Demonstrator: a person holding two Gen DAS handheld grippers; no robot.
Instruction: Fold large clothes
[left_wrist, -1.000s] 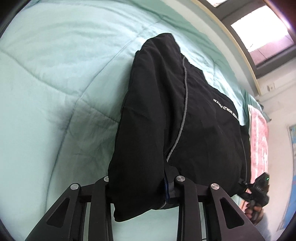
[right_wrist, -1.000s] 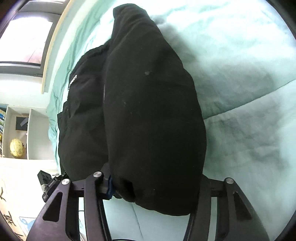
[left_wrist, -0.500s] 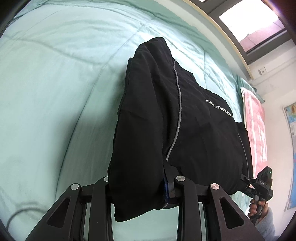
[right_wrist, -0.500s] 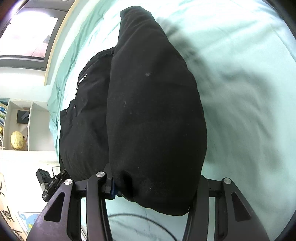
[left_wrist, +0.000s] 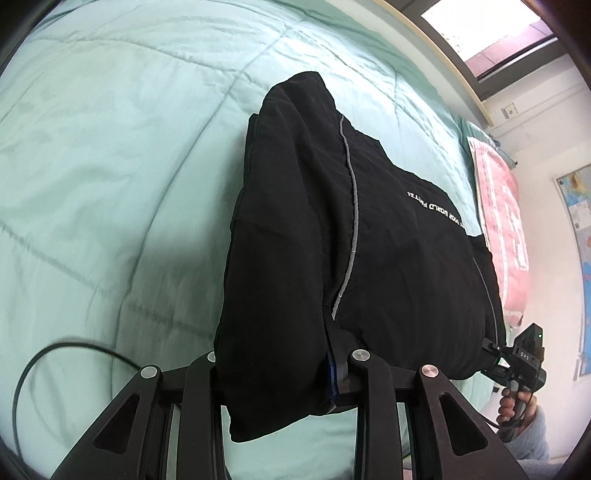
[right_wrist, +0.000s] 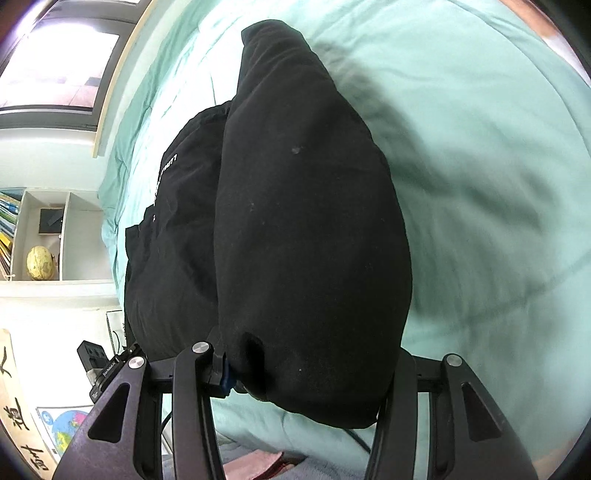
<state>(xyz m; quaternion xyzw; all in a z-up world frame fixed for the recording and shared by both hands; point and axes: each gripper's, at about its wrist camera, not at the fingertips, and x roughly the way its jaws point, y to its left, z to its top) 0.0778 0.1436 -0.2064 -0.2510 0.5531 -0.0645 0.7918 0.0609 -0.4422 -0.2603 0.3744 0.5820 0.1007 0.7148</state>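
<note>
Black jacket (left_wrist: 388, 258) with grey piping, white lettering, bunched, pinched in left gripper (left_wrist: 280, 373) and right gripper (right_wrist: 303, 365) jaws, above green quilt (left_wrist: 110, 147)

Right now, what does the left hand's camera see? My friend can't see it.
The left gripper is shut on a bunched black jacket, holding it over a mint green quilt. At the right edge, a hand holds the right gripper on the jacket's other side.

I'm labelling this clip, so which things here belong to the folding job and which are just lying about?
Job: black jacket; left gripper and right gripper, both clamped on it; green quilt under it.
Lying about: pink pillow, globe, wall map, black cable.
</note>
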